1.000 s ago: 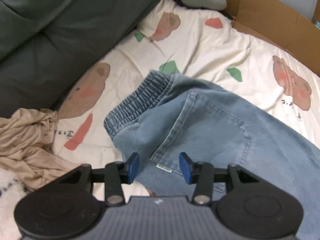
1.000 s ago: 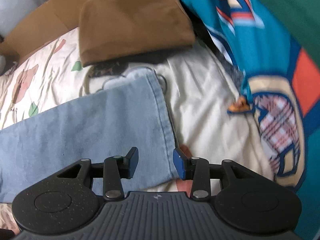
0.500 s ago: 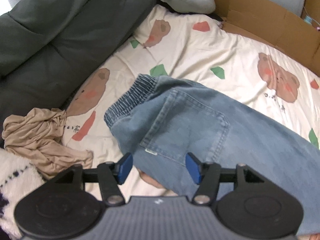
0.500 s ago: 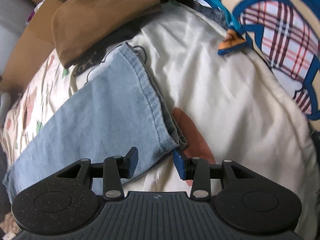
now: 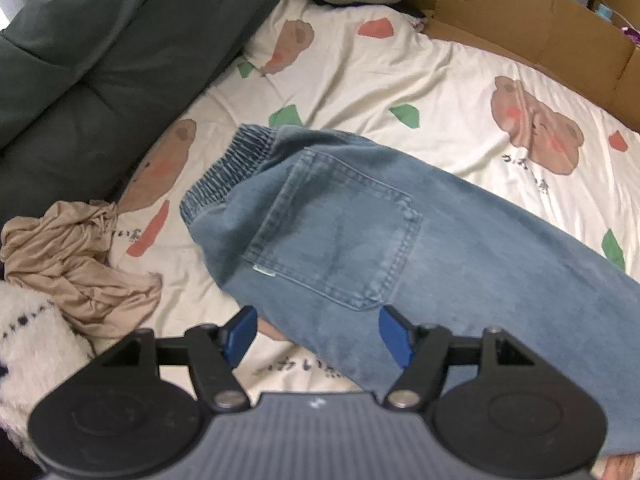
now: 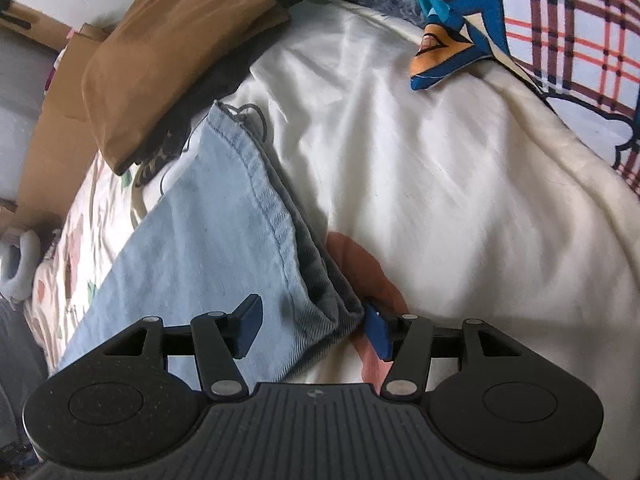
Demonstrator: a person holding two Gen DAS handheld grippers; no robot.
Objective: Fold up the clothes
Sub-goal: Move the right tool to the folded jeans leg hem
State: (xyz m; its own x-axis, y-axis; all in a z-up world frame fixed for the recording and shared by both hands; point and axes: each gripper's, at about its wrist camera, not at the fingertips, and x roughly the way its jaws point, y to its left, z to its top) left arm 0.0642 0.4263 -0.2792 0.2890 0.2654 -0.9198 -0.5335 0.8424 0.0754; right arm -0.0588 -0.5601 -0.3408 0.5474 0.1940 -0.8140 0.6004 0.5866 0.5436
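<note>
Straddling the hem corner of the light-blue denim jeans (image 6: 208,240) on the cream bear-print sheet (image 5: 400,80), my right gripper (image 6: 312,330) has just been opening like the left gripper (image 5: 318,336), both unpinched, so next I'd judge closing.

Light blue jeans (image 5: 400,232) on cream bear-print sheet (image 5: 400,80); tan garment (image 5: 72,256).
</note>
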